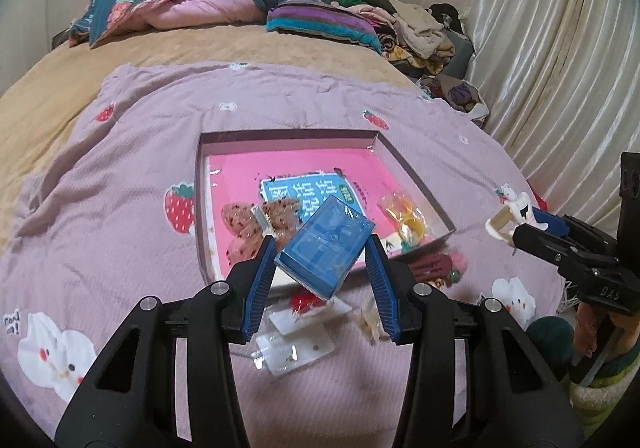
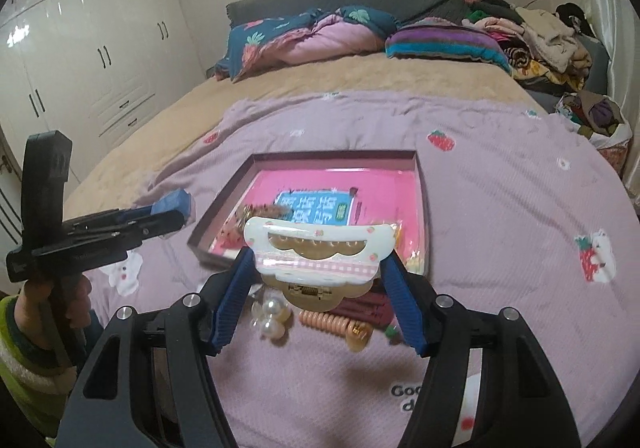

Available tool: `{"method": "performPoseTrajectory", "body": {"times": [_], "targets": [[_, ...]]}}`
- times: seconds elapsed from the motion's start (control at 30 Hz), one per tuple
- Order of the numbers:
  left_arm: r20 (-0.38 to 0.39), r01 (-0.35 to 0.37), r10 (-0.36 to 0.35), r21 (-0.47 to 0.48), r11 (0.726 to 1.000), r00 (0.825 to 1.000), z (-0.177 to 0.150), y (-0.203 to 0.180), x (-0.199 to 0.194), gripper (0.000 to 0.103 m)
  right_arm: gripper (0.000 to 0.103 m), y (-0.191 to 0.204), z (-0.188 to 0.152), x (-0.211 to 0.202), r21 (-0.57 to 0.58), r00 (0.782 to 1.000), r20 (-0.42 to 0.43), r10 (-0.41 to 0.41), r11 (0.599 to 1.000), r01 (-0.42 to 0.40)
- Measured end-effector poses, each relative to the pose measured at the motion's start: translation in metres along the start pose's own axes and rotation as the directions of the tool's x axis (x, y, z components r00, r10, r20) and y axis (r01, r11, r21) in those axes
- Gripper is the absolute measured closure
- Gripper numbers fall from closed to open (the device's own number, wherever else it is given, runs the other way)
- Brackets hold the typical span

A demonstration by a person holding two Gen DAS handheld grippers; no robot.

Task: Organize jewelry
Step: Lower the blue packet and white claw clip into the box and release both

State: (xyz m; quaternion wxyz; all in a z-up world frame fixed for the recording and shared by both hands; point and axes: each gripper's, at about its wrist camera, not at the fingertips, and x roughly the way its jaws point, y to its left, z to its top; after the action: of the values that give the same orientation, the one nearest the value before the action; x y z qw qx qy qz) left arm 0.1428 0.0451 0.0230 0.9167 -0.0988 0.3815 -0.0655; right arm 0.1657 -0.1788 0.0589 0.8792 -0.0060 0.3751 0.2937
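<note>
My left gripper [image 1: 320, 248] is shut on a blue plastic jewelry box [image 1: 325, 247], held tilted above the near edge of a shallow pink-bottomed tray [image 1: 280, 136]. My right gripper [image 2: 318, 266] is shut on a white hair claw clip [image 2: 318, 248], held above the tray's [image 2: 332, 157] near edge; it also shows in the left wrist view [image 1: 512, 218]. In the tray lie a brown butterfly clip [image 1: 256, 226] and a yellow packet [image 1: 404, 218]. Loose items lie near me on the blanket: pearl beads [image 2: 272, 318], a coiled orange hair tie [image 2: 332, 322], a dark red clip [image 2: 370, 308], clear packets [image 1: 294, 352].
The tray sits on a lilac strawberry-print blanket [image 1: 120, 176] spread on a tan bed. Bedding and a pile of clothes [image 1: 412, 28] lie at the headboard. Curtains [image 1: 560, 48] hang on the right, white wardrobes [image 2: 80, 60] on the left.
</note>
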Motion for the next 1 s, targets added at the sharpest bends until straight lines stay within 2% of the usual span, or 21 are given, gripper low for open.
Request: {"method": "performPoseTrajectory", "body": {"times": [0.23, 0.57, 0.8, 1.0], "targets": [[0.018, 0.003, -0.003, 0.024, 1.0, 1.0, 0.017, -0.008, 0.005, 0.066, 0.039, -0.01, 0.018, -0.002, 0.0, 0.999, 0.034, -0.027, 1.0, 0.027], [-0.012, 0.01, -0.01, 0.031, 0.999, 1.0, 0.033, -0.018, 0.03, 0.066, 0.039, -0.028, 0.041, 0.002, 0.021, 0.997, 0.062, -0.05, 0.999, 0.049], [-0.036, 0.008, -0.005, 0.075, 0.997, 0.999, 0.039, -0.029, 0.05, 0.066, 0.039, -0.045, 0.053, 0.016, 0.054, 0.997, 0.045, -0.06, 0.997, 0.058], [-0.084, 0.016, -0.009, 0.075, 0.997, 0.996, 0.035, -0.03, 0.074, 0.066, 0.039, -0.058, 0.053, 0.038, 0.062, 0.998, 0.006, -0.069, 0.996, 0.069]]}}
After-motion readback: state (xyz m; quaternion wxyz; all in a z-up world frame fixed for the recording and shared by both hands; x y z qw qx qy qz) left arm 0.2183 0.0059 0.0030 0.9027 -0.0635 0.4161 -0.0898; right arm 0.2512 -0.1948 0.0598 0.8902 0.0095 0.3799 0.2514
